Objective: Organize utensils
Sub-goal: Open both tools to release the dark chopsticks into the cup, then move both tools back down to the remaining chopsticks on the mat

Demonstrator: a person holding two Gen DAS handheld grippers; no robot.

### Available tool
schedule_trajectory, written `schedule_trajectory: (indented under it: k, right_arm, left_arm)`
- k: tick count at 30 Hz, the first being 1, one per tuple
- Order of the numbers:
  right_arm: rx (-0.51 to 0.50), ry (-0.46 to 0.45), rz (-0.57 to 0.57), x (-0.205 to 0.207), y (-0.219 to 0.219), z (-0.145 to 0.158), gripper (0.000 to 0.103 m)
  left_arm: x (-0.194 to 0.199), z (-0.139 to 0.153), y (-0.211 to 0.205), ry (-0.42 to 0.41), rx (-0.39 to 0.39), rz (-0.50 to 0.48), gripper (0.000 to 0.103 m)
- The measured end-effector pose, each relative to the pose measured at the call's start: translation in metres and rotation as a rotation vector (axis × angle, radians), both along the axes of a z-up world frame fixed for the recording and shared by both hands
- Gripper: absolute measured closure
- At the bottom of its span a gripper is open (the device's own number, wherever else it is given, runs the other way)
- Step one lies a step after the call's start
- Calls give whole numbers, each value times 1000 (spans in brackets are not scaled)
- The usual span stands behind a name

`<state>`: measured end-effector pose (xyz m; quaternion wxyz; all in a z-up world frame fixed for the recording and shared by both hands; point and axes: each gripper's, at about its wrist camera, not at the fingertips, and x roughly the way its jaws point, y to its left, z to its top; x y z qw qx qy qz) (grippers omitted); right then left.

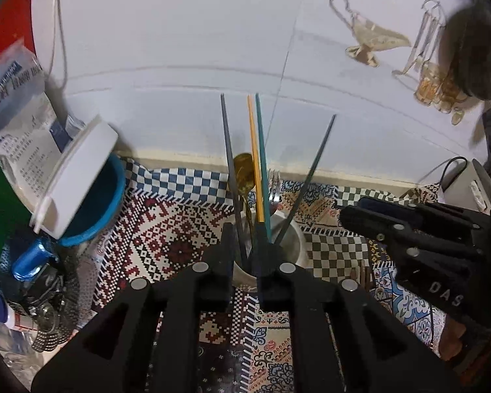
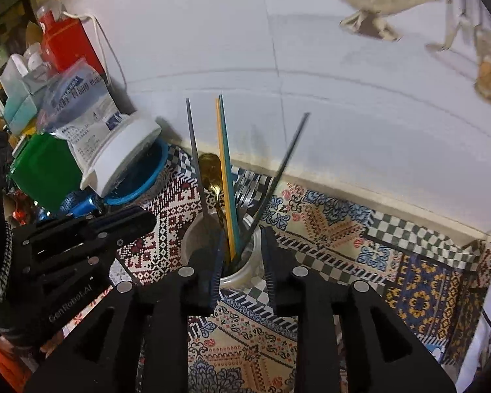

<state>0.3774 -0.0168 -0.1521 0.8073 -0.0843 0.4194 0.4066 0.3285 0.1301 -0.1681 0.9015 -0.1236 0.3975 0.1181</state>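
A white cup [image 1: 296,239] stands on the patterned cloth and holds a grey chopstick [image 1: 227,150], a yellow one [image 1: 253,150], a teal one [image 1: 262,150], a dark one [image 1: 314,170], a gold spoon [image 1: 244,167] and a fork [image 1: 274,183]. My left gripper [image 1: 245,239] hovers over the cup's near rim, jaws slightly apart, with the grey chopstick's lower part loose between them. My right gripper [image 2: 244,239] is over the same cup [image 2: 193,232], jaws apart around the yellow [image 2: 224,170] and teal [image 2: 228,163] chopsticks without pressing them.
A white-lidded jar [image 1: 78,177] leans in a blue bowl [image 1: 108,203] to the left, among a printed bag [image 1: 19,108] and a green box [image 2: 45,170]. The white wall [image 1: 180,49] rises just behind the cup. Metal items [image 1: 425,36] hang at upper right.
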Motion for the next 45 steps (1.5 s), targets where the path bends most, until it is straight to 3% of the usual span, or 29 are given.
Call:
schedule_trajectory:
  k: [10,21,26,32,39,45]
  right_arm:
    - [61,-81,-72,-32,-44,40,80]
    - [43,-99,-199,-56,-104,41,73]
    - [-6,-27,-279,-55,-133,11,73]
    - [-102,109,-342,-51,-156,-47,73]
    - [-166,257,-377,-53,-157,-116,73]
    - [-159,348,-376,-52,-146,-149,73]
  left_arm:
    - [-34,36,-27,-75,39,-46,76]
    - [-57,30,-64,-71,30,-128,65]
    - [-55,6,-82,-11,7,-161,64]
    - [-52,-29,-105,70,-5,-206,64]
    - [-52,-71,-122,161,-33,-239,64]
    - [-57,-102,-125,226,-38,-235,64]
